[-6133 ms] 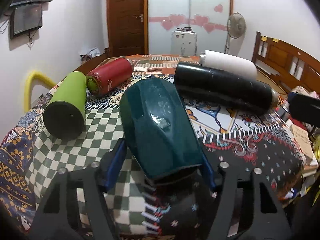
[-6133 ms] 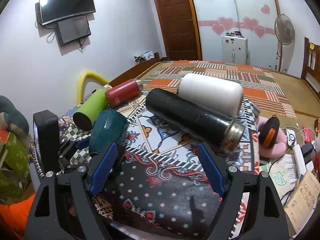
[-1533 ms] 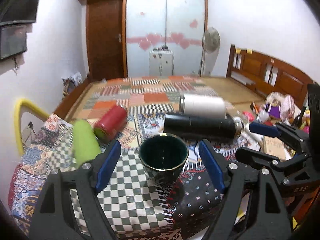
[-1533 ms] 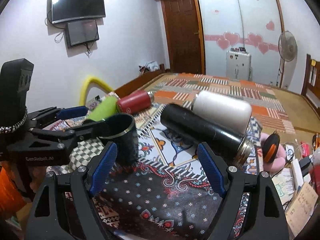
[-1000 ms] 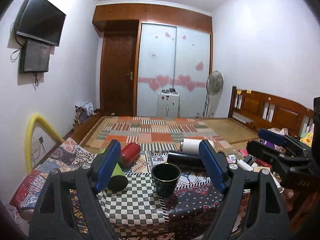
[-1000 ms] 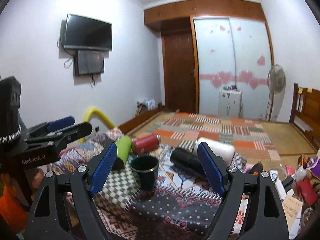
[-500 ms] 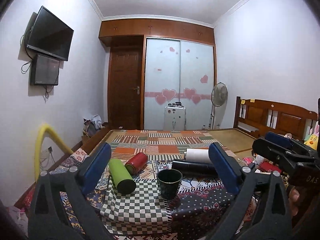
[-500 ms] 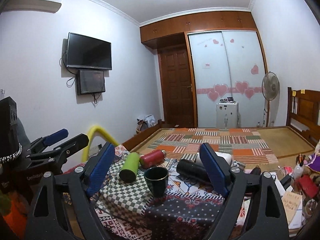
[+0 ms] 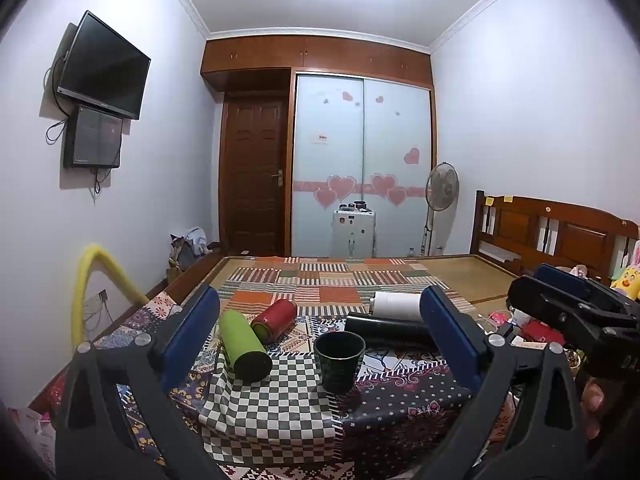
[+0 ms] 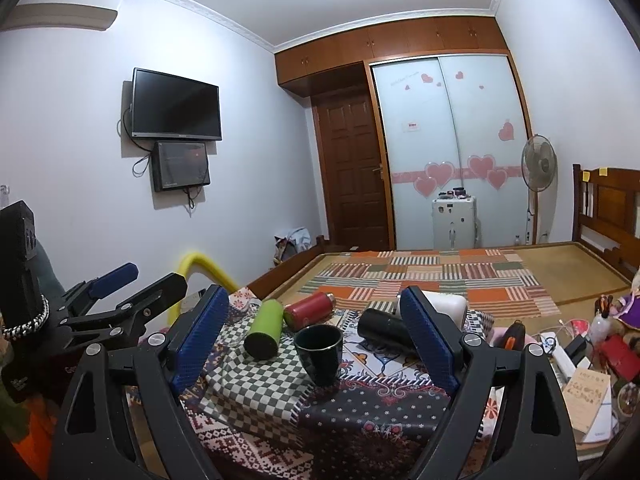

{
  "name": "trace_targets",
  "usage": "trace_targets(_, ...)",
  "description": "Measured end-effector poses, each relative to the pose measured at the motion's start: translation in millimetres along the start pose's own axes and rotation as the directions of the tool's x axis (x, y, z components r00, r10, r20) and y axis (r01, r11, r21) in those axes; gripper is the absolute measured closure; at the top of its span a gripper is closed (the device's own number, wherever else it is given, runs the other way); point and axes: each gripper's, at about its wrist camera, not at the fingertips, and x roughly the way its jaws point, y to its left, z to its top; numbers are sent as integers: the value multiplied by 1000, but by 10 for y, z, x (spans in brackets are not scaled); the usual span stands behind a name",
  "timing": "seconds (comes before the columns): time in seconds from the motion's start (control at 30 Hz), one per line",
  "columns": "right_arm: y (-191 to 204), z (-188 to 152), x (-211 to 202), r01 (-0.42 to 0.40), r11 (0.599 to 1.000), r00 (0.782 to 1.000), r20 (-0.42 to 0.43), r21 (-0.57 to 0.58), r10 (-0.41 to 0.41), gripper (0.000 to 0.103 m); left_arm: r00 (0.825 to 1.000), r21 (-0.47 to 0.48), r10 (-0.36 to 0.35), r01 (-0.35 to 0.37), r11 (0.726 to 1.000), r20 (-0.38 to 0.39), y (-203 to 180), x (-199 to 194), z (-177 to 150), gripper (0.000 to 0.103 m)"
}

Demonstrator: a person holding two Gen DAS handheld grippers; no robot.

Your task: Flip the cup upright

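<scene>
Dark green cup (image 9: 339, 360) stands upright on the patterned cloth (image 9: 276, 408), mouth up, long axis vertical, at the seam where checkered patch meets dark floral patch. Behind it lie four bottles on their sides: green bottle (image 9: 244, 344) and red bottle (image 9: 276, 320) to one side, black bottle (image 9: 384, 328) and white bottle (image 9: 396, 305) to the other. Left gripper (image 9: 320, 340) hangs well back from the cup, jaws spread wide, empty. Right gripper (image 10: 316, 340) likewise spread, holding nothing, clear of the cup.
</scene>
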Motion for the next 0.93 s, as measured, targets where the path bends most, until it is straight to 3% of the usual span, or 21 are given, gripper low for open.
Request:
trace_targets(0.33,59,-10,-40,20,1000,1000,8,-22,-20,16,1000,-10,-13,13,1000,-13,-7,17,5,0)
trace_targets(0.93,108,-15,-56,88,995,996,26,-46,-87,0,999,-21,-20,19,1000,-35,-8,58,-10,0)
